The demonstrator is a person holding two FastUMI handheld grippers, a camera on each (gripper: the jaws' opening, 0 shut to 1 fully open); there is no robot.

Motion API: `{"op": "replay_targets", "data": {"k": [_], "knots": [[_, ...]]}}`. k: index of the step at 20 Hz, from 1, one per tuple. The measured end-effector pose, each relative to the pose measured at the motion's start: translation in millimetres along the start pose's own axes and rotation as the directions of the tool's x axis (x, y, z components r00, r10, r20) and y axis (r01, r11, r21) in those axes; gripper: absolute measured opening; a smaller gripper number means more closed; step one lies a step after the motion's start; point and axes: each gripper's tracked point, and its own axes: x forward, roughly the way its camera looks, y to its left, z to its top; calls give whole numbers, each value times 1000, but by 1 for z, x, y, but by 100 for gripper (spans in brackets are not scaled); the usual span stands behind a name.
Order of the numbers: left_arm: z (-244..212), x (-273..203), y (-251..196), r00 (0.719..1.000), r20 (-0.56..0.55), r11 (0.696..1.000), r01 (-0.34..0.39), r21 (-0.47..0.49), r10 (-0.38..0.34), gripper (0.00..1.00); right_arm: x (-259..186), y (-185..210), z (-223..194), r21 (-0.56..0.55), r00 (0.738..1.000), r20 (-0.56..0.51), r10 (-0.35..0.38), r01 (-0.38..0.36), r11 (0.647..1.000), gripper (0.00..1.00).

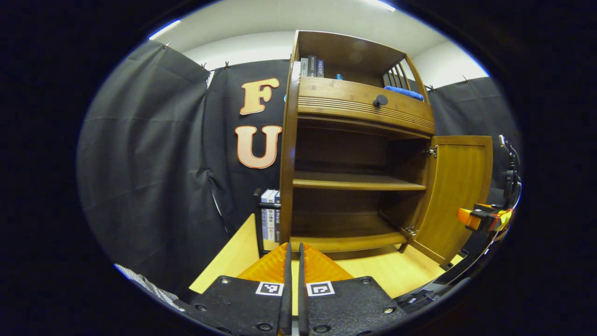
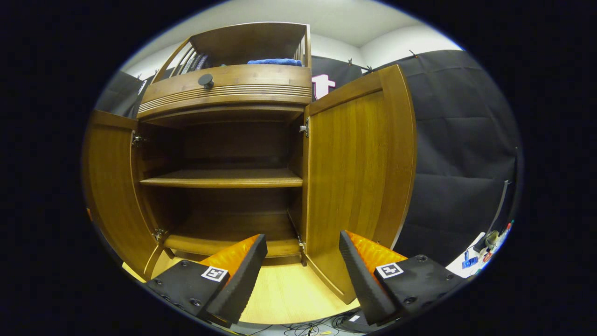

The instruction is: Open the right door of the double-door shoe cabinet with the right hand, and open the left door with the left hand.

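Note:
The wooden shoe cabinet (image 2: 224, 93) stands with both doors swung out. Its right door (image 2: 359, 177) hangs wide open, and its left door (image 2: 109, 186) is open at the left edge of the right gripper view. Two bare shelves (image 2: 224, 178) show inside. My right gripper (image 2: 303, 238) is open in front of the cabinet's foot; the right door's lower edge lies between its fingers, close to the right one. My left gripper (image 1: 294, 245) is shut with only a slit between its fingers, low before the cabinet's left post (image 1: 288, 163). The right door (image 1: 459, 196) and the right gripper (image 1: 485, 219) appear in the left gripper view.
A drawer with a round dark knob (image 1: 380, 100) sits above the doors. Books (image 1: 311, 66) and a blue cloth (image 1: 403, 92) rest on top. More books (image 1: 270, 214) stand left of the cabinet. The light wooden tabletop (image 2: 284, 289) carries it, with cables and small items (image 2: 485, 247) nearby.

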Motion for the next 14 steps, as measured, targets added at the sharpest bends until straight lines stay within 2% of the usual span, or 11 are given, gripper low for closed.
{"op": "replay_targets", "data": {"k": [2,3,4,5,6,9,14], "knots": [[-1,-1,-9,1000,-6,1000,16,2,-16,7,-2,-1,3,-16,1000,0,-4,4,1000,94],[1,-1,-13,1000,-4,1000,23,1,-23,16,-3,-1,4,-26,1000,5,-3,3,1000,94],[3,0,-16,1000,1,1000,28,1,-28,14,-5,-2,7,-37,1000,10,-3,3,999,100],[6,0,-20,999,8,999,33,3,-33,19,-7,-2,9,-43,1000,14,-4,4,999,100],[9,1,-24,999,14,999,45,1,-45,24,-8,-1,11,-47,1000,18,-3,4,999,94],[10,3,-36,997,15,997,78,-19,-78,55,-10,0,14,-49,1000,26,4,-3,999,94],[20,5,-44,996,40,996,83,-43,-82,80,-13,-6,18,-45,999,34,-7,9,999,94]]}}
